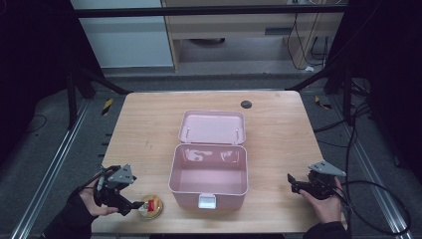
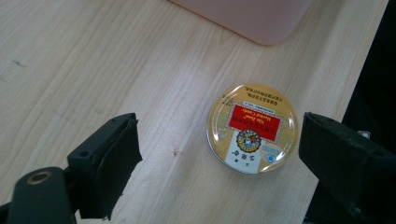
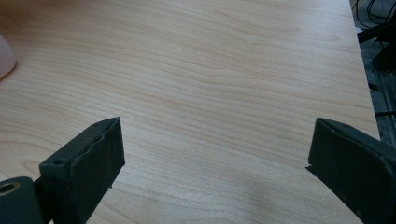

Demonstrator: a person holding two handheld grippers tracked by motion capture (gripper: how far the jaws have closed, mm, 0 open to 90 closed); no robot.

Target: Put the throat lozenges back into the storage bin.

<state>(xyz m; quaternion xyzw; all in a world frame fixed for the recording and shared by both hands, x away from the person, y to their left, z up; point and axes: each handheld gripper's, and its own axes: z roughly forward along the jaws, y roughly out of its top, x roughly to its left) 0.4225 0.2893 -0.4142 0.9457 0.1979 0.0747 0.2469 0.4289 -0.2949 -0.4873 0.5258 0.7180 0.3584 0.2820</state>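
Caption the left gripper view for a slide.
Open left gripper straddles a round gold tin on the wooden table.

Looks like a lab setup: wooden table (image 1: 149, 124) on a metal frame (image 1: 209, 10), loose cables (image 1: 370, 199) at 4 o'clock, dark curtains.

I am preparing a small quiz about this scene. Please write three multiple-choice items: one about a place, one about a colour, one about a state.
1. Where does the round tin lie?
A. inside the box
B. on the table near its front edge, left of the box
C. on the box lid

2. What colour is the storage box?
A. pink
B. blue
C. green

3. How is the left gripper?
A. shut on the tin
B. open, the tin between its jaws, untouched
C. holding the box latch

Answers: 1 B, the high view shows the tin beside the box. 2 A, its walls and lid are pink. 3 B, gaps show on both sides of the tin.
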